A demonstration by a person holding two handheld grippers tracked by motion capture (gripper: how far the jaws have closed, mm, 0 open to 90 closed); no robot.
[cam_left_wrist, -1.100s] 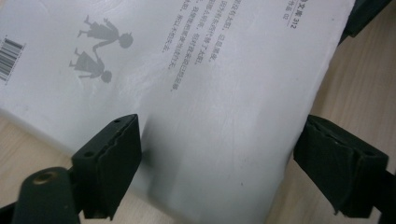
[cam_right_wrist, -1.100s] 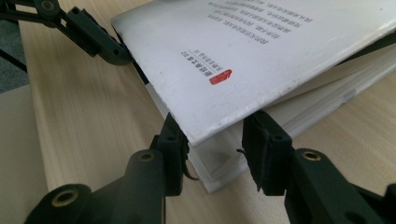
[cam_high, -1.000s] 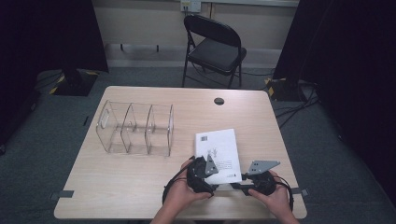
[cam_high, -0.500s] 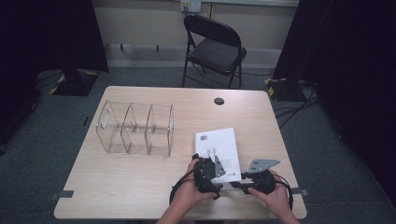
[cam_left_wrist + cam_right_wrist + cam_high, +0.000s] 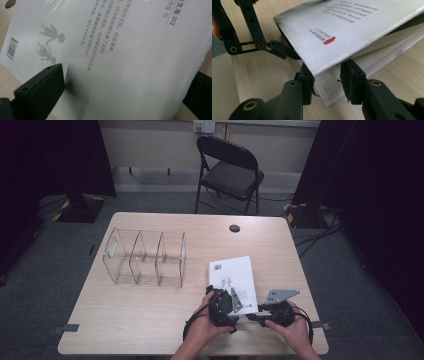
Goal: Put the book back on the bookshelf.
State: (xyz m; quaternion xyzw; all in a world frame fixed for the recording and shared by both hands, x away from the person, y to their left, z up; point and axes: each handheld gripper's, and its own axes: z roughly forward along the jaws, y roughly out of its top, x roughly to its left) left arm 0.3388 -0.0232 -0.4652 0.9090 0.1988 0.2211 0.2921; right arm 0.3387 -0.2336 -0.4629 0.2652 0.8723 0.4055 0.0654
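White paperback book w/ black print and a barcode on its cover (image 5: 232, 279) lies flat on the light wood-grain table (image 5: 150, 320), right of centre, near the person's edge. Left gripper (image 5: 223, 308) is at the book's near left corner; in the left gripper view one black jaw sits at the cover's left edge and the other shows at the right beyond the book's far edge, so the jaws stand wide apart w/ the cover (image 5: 120, 62) between them, not clamped. Right gripper (image 5: 327, 82) is low at the book's near right corner: in the right gripper view its two jaws are parted, one each side of the corner of the page block (image 5: 372, 62), w/ the cover lifted just above them; can't tell if the pads touch the paper, but it's not squeezed closed. That view also shows the left gripper's linkage (image 5: 252, 42) touching the cover's edge farther off. Clear plastic three-compartment organiser (image 5: 145, 257) stands well apart, on the table's left half. Small black round cap (image 5: 234, 228) sits near the far edge. Black folding chair (image 5: 227, 170) is beyond the table.
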